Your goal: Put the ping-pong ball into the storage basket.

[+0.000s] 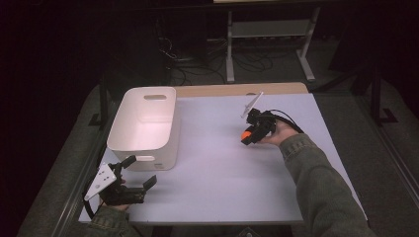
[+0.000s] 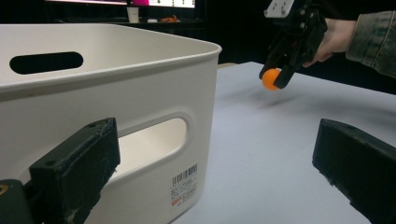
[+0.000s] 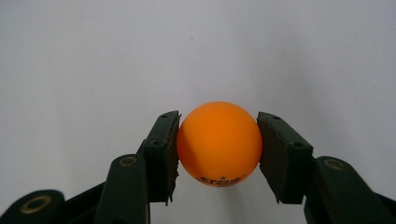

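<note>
An orange ball with black print sits squeezed between both pads of my right gripper. In the high view that right gripper holds the orange ball a little above the white tabletop, right of centre. From the left gripper view the ball hangs clear of the table with its shadow beneath. My left gripper rests at the table's near left corner, its jaws wide apart and nothing between them, just in front of the white bin. The left gripper faces the bin's handled wall.
The white plastic bin has cut-out handles and a barcode sticker; its inside looks bare in the high view. The white table ends in a wooden strip at the back. A metal shelf frame and cables stand beyond it.
</note>
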`<move>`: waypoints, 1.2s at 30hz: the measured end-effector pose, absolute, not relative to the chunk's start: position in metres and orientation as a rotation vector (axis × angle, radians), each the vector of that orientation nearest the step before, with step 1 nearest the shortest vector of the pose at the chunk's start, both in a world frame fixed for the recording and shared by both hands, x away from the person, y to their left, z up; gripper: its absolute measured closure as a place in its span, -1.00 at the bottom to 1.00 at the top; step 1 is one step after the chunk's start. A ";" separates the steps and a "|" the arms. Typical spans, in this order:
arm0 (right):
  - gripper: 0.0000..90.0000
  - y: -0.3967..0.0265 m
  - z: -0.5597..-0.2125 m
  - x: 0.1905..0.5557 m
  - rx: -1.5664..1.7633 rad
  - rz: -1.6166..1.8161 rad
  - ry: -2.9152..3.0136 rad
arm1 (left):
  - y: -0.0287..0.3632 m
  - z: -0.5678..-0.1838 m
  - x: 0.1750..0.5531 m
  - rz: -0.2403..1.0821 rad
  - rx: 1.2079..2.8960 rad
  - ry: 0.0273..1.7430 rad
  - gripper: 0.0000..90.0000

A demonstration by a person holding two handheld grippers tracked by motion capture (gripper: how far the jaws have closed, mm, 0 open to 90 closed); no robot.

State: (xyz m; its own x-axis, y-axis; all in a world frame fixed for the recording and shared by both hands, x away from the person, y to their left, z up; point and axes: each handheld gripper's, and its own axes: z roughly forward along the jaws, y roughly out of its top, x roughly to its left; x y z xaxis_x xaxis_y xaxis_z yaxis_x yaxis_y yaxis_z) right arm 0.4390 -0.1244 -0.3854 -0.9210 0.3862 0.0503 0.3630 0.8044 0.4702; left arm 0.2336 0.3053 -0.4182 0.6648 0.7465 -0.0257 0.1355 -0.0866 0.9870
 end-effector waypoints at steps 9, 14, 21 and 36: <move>0.10 -0.117 -0.362 0.435 0.577 0.777 2.930 | 0.306 -0.418 0.233 0.597 1.602 0.740 -0.99; 0.10 -0.112 -0.347 0.433 0.539 0.771 2.932 | 0.306 -0.418 0.233 0.596 1.602 0.738 -1.00; 0.10 -0.105 -0.334 0.430 0.510 0.773 2.935 | 0.306 -0.418 0.233 0.599 1.597 0.742 -1.00; 0.10 -0.078 -0.302 0.426 0.413 0.812 2.942 | 0.307 -0.417 0.232 0.603 1.597 0.738 -1.00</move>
